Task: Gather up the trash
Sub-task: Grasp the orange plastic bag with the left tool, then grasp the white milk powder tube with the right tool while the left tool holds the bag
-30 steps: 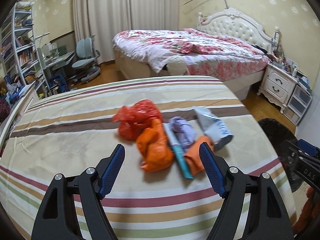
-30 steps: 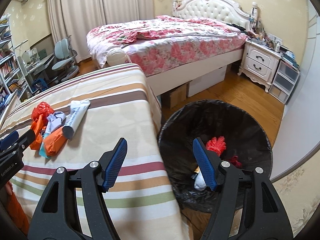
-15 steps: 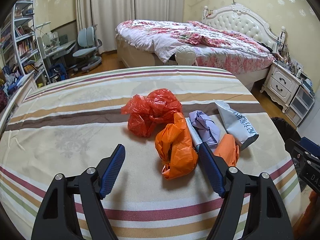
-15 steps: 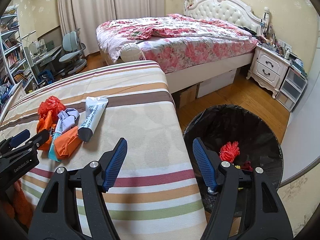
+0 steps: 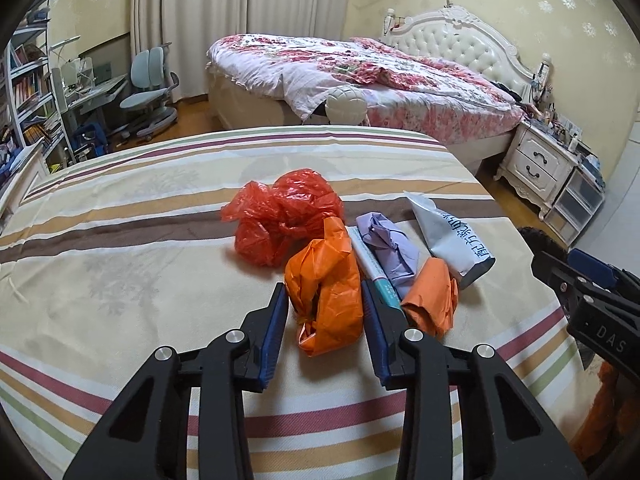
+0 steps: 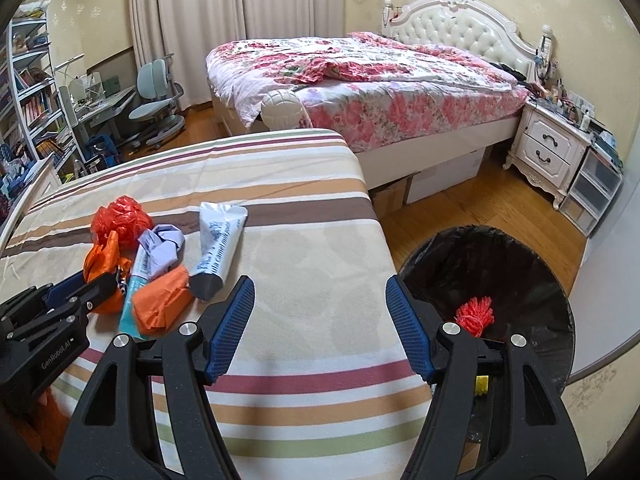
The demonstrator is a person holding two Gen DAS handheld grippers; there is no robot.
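at the near edge of the striped bed (image 5: 120, 264), the left tool (image 5: 324, 300) has its fingers pressed against both sides of the orange plastic bag (image 5: 326, 296), pinching it, likely for a lift toward the bin. just beyond lie a teal-ended tube (image 5: 374, 268), a crumpled lilac wrapper (image 5: 390, 246), an orange wad (image 5: 434, 296), a grey-white tube (image 5: 454, 242) and a red plastic bag (image 5: 286, 216), bunched for easy reach. the right tool (image 6: 320, 320) hangs spread and empty, between the pile and the black-lined trash bin (image 6: 520, 264) on the floor, which holds a red scrap (image 6: 476, 316).

orange bag (image 5: 326, 300), red bag (image 5: 284, 216), striped sheet (image 5: 120, 280), black bin (image 6: 500, 276)
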